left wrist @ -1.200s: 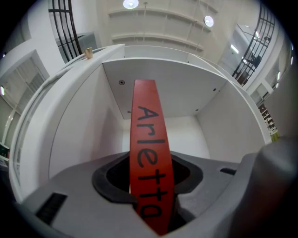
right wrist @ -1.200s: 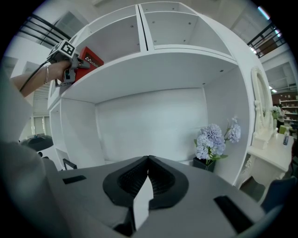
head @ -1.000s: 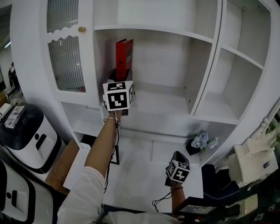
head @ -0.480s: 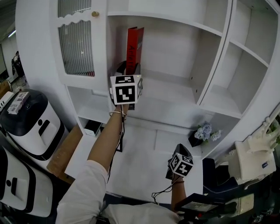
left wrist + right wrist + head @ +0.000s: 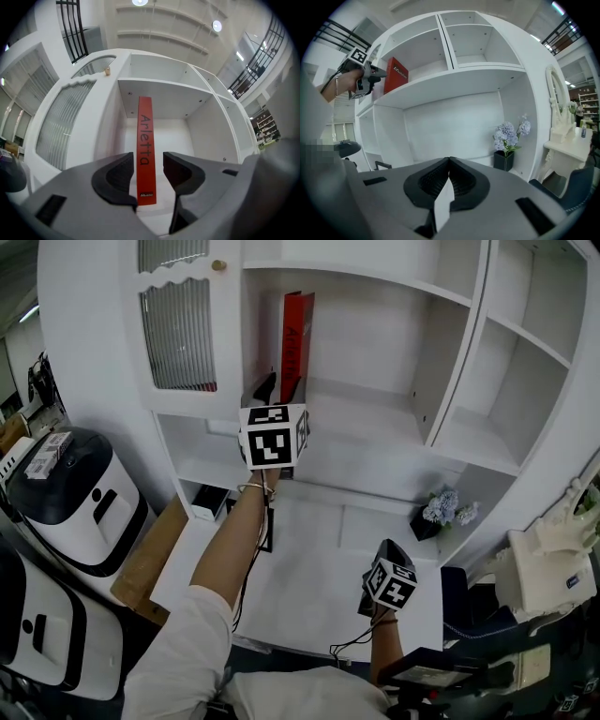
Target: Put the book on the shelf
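A red book stands upright against the left wall of the white shelf compartment. My left gripper is held up just in front of its lower spine. In the left gripper view the red spine shows in the gap of the left gripper. Its jaws are opening and neither pad presses on the book. My right gripper hangs low over the desk and is shut. In its own view the right gripper has a thin white strip sticking out where the jaws meet. That view also shows the book far up at the left.
A ribbed glass cabinet door adjoins the compartment on the left. A pot of pale blue flowers stands on the desk at the right. White machines sit at the far left, and a white ornate piece at the right.
The left gripper has drawn back a little from the book, which stays upright on the shelf. The right gripper has hardly moved.
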A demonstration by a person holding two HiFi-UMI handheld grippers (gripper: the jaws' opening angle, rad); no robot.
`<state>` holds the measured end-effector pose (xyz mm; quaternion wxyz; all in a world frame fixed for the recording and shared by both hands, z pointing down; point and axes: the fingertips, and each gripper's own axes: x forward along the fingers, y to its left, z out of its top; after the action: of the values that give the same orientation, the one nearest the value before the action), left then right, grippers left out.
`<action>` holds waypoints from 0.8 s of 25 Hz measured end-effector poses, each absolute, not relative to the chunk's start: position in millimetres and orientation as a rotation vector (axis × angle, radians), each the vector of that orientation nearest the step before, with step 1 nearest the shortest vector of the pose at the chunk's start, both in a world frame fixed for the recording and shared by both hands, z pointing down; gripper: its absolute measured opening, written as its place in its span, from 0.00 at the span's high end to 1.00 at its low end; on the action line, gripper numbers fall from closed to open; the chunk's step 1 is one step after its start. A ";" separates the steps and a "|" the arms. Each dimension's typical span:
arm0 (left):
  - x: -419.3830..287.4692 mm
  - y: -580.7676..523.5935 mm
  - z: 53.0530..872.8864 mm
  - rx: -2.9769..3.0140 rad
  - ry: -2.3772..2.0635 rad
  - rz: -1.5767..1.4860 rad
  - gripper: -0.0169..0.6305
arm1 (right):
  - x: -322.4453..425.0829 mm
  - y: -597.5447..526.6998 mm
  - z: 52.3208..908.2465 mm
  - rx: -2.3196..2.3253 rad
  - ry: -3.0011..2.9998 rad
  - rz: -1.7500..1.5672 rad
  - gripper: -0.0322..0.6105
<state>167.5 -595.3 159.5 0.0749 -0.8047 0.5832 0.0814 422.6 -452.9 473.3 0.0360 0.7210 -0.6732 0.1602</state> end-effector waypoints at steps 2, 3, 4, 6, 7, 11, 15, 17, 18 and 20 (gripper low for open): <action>167.3 -585.4 161.1 -2.422 1.733 0.246 0.68 | 416.8 -449.9 470.1 2.209 -2.078 0.484 0.92; 167.9 -581.1 162.3 -2.426 1.721 0.240 0.68 | 413.3 -448.6 468.4 2.205 -2.084 0.479 0.92; 168.7 -577.1 164.3 -2.433 1.710 0.232 0.68 | 409.6 -447.1 466.9 2.202 -2.091 0.475 0.92; 168.9 -568.2 169.5 -2.443 1.696 0.219 0.68 | 401.4 -443.5 464.6 2.192 -2.105 0.466 0.92; 167.9 -563.1 172.3 -2.445 1.692 0.218 0.68 | 397.2 -441.6 463.8 2.185 -2.112 0.461 0.92; 162.4 -540.2 186.3 -2.455 1.672 0.218 0.68 | 381.9 -434.2 458.8 2.159 -2.132 0.437 0.92; 157.2 -516.2 205.9 -2.469 1.646 0.195 0.68 | 365.1 -425.5 453.4 2.133 -2.151 0.406 0.92; 152.9 -505.7 215.7 -2.478 1.638 0.190 0.68 | 355.1 -422.3 451.5 2.118 -2.161 0.395 0.92; 150.8 -500.4 220.2 -2.483 1.634 0.191 0.69 | 350.4 -420.8 450.2 2.112 -2.166 0.389 0.92; 145.6 -489.1 230.2 -2.491 1.629 0.190 0.69 | 341.8 -417.4 446.7 2.107 -2.175 0.370 0.92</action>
<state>145.6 -489.1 230.2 0.0794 -0.8327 0.5443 0.0635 341.8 -417.4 446.7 0.0456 0.6900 -0.7122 0.1211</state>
